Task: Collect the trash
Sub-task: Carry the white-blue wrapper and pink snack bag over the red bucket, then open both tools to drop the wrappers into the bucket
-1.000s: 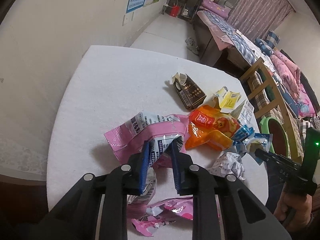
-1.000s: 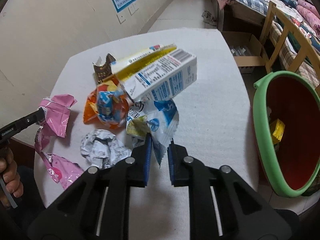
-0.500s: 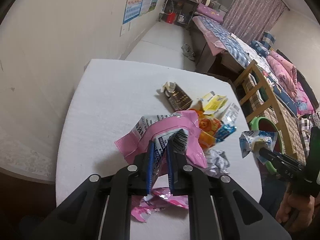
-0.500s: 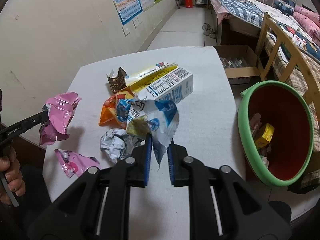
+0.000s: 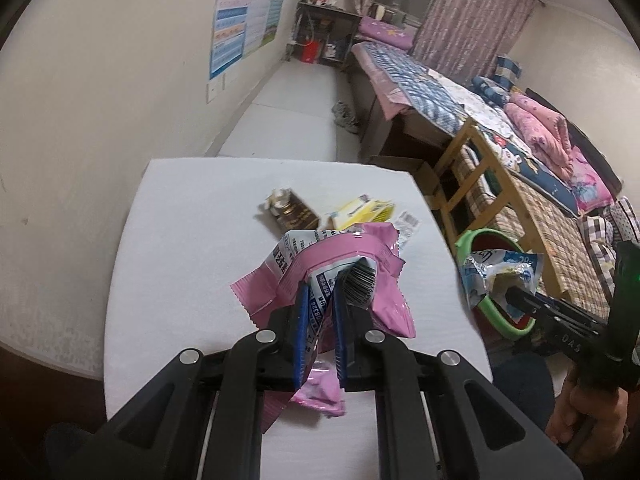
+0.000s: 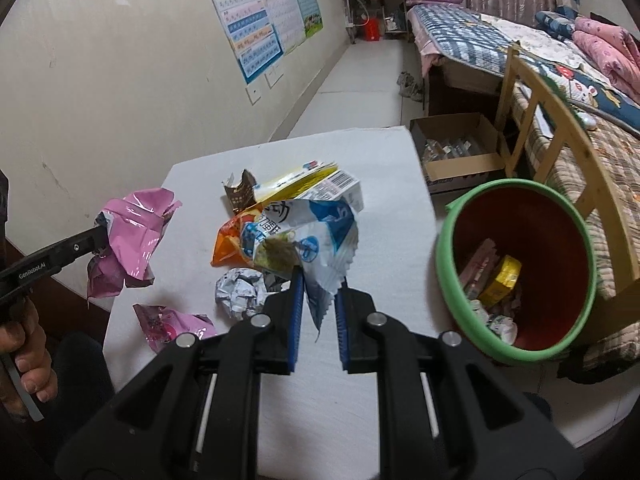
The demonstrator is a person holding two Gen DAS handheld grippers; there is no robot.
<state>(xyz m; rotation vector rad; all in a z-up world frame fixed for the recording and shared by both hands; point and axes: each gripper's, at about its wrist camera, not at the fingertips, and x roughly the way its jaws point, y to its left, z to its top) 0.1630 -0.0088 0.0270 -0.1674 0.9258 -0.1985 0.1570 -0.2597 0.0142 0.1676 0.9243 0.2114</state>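
My left gripper (image 5: 322, 284) is shut on a pink and white snack wrapper (image 5: 340, 256), which hangs above the white table (image 5: 180, 240). My right gripper (image 6: 319, 280) is shut on a blue and white wrapper (image 6: 324, 232), held up left of the green-rimmed red bin (image 6: 443, 248). On the table lie an orange wrapper (image 6: 226, 246), a crumpled paper ball (image 6: 240, 290), a white and yellow carton (image 6: 340, 188), a brown carton (image 6: 240, 194) and a small pink wrapper (image 6: 172, 322). In the right wrist view the left gripper (image 6: 100, 232) shows at the left with its pink wrapper (image 6: 128, 236).
The bin stands off the table's right edge and holds several pieces of trash. Behind it are a wooden bed frame (image 6: 560, 136) and an open cardboard box (image 6: 456, 152) on the floor. A wall with posters (image 6: 256, 28) runs along the left.
Both grippers have risen and lifted their wrappers off the table. The left jaws closed tighter on the pink wrapper. The bin has come further into both views.
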